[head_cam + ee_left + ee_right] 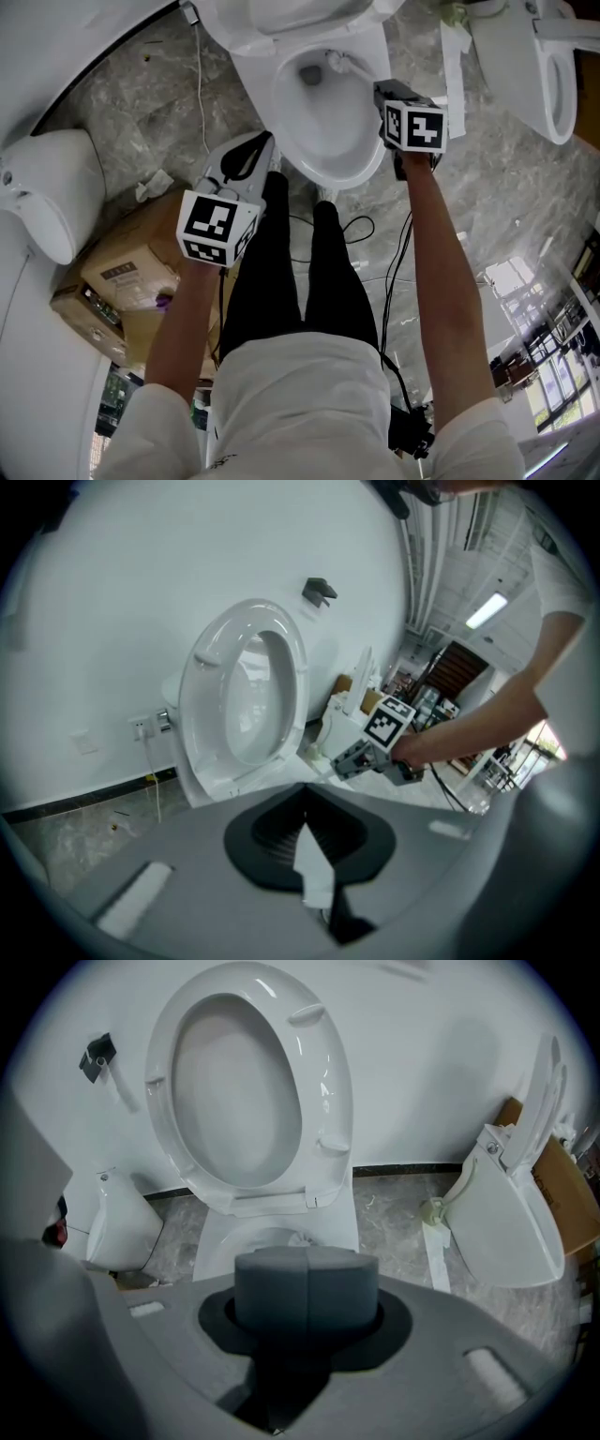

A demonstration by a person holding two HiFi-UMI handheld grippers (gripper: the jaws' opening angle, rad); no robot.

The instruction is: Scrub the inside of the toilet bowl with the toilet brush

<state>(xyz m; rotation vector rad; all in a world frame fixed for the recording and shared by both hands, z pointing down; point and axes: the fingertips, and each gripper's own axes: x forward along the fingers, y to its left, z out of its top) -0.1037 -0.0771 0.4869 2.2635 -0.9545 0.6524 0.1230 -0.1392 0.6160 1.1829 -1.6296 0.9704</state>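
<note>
The white toilet bowl point(281, 98) stands open, with its seat point(248, 1082) raised against the wall. The toilet brush head point(335, 64) lies inside the bowl near the back, and it also peeks over the rim in the right gripper view point(300, 1238). My right gripper point(381, 90) hangs over the bowl's right rim, shut on the brush handle point(319, 764); its dark pads point(307, 1283) press together. My left gripper point(255, 148) hovers in front of the bowl's left side, open and holding nothing.
A cardboard box point(131, 272) sits on the marble floor at the left, beside a white ceramic fixture point(52, 187). A second toilet point(553, 75) stands at the right. Black cables point(361, 230) trail across the floor by the person's legs.
</note>
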